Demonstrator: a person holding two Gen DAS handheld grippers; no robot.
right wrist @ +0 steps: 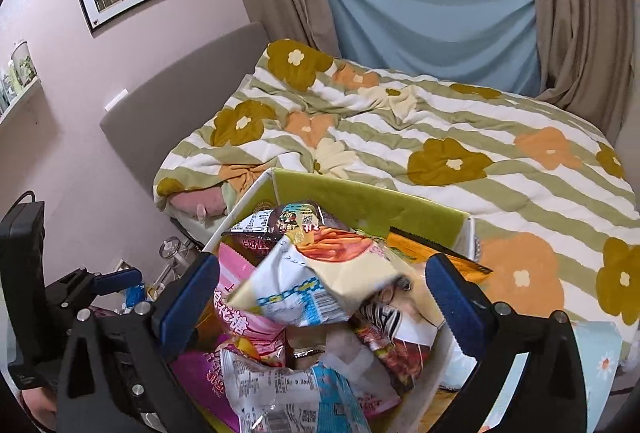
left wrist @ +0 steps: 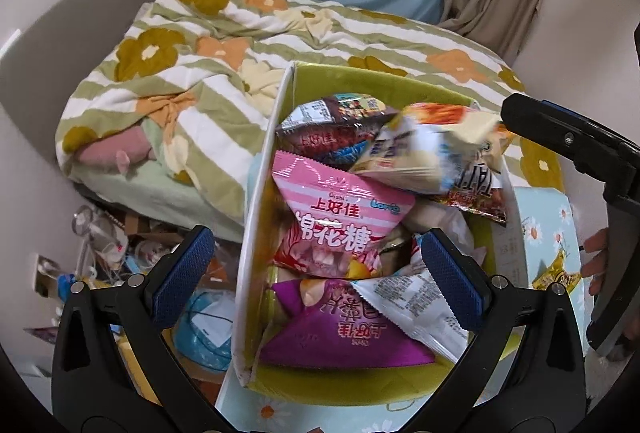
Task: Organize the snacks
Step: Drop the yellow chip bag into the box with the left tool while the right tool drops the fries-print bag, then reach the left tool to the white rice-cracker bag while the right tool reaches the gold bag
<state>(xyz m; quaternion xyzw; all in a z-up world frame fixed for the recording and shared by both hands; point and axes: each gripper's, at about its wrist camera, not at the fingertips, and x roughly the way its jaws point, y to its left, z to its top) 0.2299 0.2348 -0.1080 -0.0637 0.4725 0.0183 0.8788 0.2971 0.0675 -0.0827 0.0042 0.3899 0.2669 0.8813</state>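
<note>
A white box with a green lining [left wrist: 256,193] [right wrist: 360,199] is piled with snack packets. On top lie a pink marshmallow bag [left wrist: 340,217] [right wrist: 244,309], a purple chip bag [left wrist: 344,329], a brown packet [left wrist: 332,129] [right wrist: 276,225] and a crumpled white and cream bag [left wrist: 424,149] [right wrist: 320,281], blurred in both views. My left gripper [left wrist: 320,269] is open and empty over the box's near end. My right gripper [right wrist: 324,293] is open just above the crumpled bag; its body shows at the right of the left wrist view [left wrist: 568,137].
The box rests on a light blue daisy-print surface [left wrist: 548,225] beside a bed with a striped flower quilt [left wrist: 208,73] [right wrist: 440,137]. A yellow packet [left wrist: 556,271] lies right of the box. Cluttered floor items [left wrist: 104,249] sit to the left. Curtains [right wrist: 580,13] hang behind.
</note>
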